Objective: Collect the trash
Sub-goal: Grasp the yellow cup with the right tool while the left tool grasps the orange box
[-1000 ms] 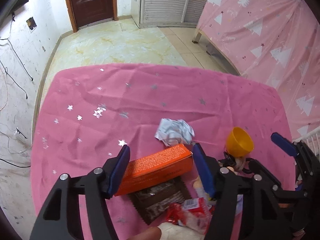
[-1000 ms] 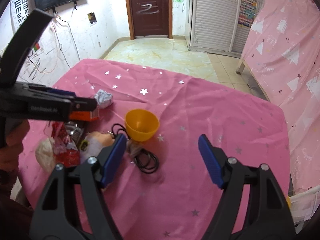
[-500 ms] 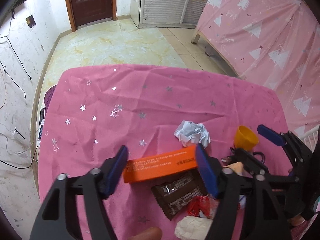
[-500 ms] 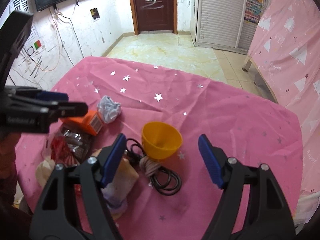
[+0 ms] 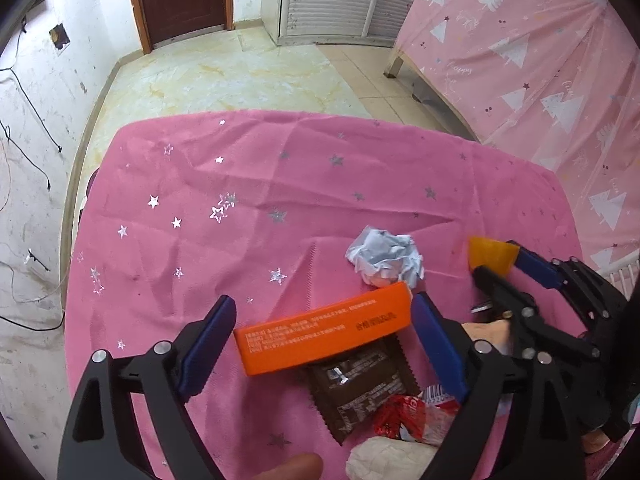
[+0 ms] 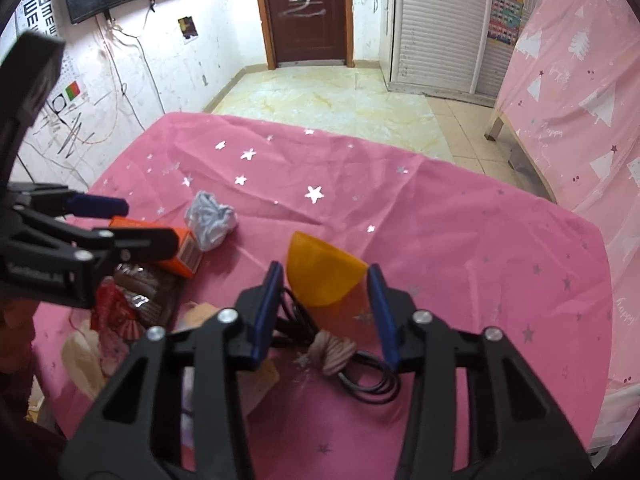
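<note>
— Looking at the right wrist view first: the right gripper (image 6: 326,312), low in the centre of the frame, has just been closing, and its blue pads now press both sides of the yellow cup (image 6: 320,276), which is squashed flat between them.

— And the other one?

— In the left wrist view the left gripper (image 5: 324,340) has just been opening. Its jaws stand wide, with the orange box (image 5: 326,334) lying loose between them on the pink tablecloth (image 5: 240,184).

— Where is the remaining trash?

— A crumpled paper ball (image 5: 386,260) sits just above the box. A brown wrapper (image 5: 360,384) and a red wrapper (image 5: 404,416) lie below it, toward the bottom edge. A black cable (image 6: 360,376) coils under the cup.
</note>
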